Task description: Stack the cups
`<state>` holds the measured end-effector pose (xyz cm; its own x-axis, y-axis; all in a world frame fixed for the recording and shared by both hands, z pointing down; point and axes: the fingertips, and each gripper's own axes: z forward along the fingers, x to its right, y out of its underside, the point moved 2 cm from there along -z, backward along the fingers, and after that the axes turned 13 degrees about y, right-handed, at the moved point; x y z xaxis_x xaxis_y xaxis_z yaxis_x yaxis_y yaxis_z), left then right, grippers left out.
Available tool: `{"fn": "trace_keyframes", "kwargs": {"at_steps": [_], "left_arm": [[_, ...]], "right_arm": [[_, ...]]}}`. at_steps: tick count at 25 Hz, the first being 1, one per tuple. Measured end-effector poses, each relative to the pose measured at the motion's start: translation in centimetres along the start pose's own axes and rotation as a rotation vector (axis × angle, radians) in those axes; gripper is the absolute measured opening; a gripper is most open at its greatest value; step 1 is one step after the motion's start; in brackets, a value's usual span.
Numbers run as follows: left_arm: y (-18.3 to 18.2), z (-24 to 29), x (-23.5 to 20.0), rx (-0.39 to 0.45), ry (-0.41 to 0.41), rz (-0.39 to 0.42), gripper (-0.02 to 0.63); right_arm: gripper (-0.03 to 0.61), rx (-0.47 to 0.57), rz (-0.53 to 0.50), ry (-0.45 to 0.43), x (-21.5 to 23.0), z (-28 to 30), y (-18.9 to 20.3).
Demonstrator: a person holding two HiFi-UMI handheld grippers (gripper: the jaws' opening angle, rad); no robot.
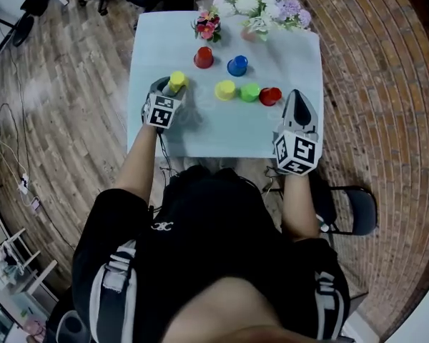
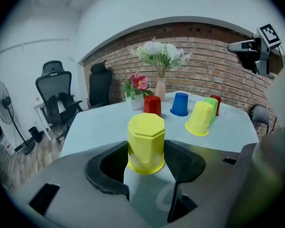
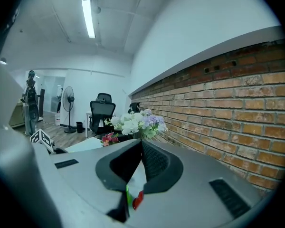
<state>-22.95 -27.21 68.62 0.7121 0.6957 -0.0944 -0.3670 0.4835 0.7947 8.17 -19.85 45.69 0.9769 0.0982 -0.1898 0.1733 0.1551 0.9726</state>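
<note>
The left tongs (image 2: 147, 150) are closed on the sides of a yellow cup (image 1: 177, 81), which stands upside down near the left edge of the worktop (image 1: 222, 131), apart from the rest. The grip sits low and level around the cup's body, probably so it lifts straight without tipping.

The other cups are also mouth-down, which suits dropping one over another. A second yellow cup (image 1: 225, 89), a green cup (image 1: 250, 91) and a red cup (image 1: 270, 96) form a tight row in the middle. Another red cup (image 1: 203, 57) and a blue cup (image 1: 237, 66) stand farther back, in front of the flowers (image 1: 261, 2).

The right tongs (image 3: 138, 151) are shut and empty. They hang over the near right edge, seemingly kept clear of the left side's path.
</note>
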Motion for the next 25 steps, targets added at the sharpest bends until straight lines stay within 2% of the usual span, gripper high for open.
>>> {"fn": "trace_keyframes", "kwargs": {"at_steps": [6, 12, 19, 25], "left_arm": [[-5.6, -2.4, 2.2, 0.113, 0.030, 0.072, 0.235], [-10.9, -3.3, 7.0, 0.163, 0.158, 0.080, 0.235], [-13.4, -0.1, 13.4, 0.133, 0.266, 0.155, 0.235], [-13.0, 3.5, 16.5, 0.066, 0.281, 0.205, 0.235]], "right_arm": [[0.000, -0.015, 0.022, 0.035, 0.6, -0.3, 0.8], [0.000, -0.018, 0.056, 0.053, 1.8, -1.3, 1.4], [0.000, -0.030, 0.066, 0.089, 4.3, -2.8, 2.4], [0.000, -0.057, 0.080, 0.128, 6.3, -3.7, 3.8]]}}
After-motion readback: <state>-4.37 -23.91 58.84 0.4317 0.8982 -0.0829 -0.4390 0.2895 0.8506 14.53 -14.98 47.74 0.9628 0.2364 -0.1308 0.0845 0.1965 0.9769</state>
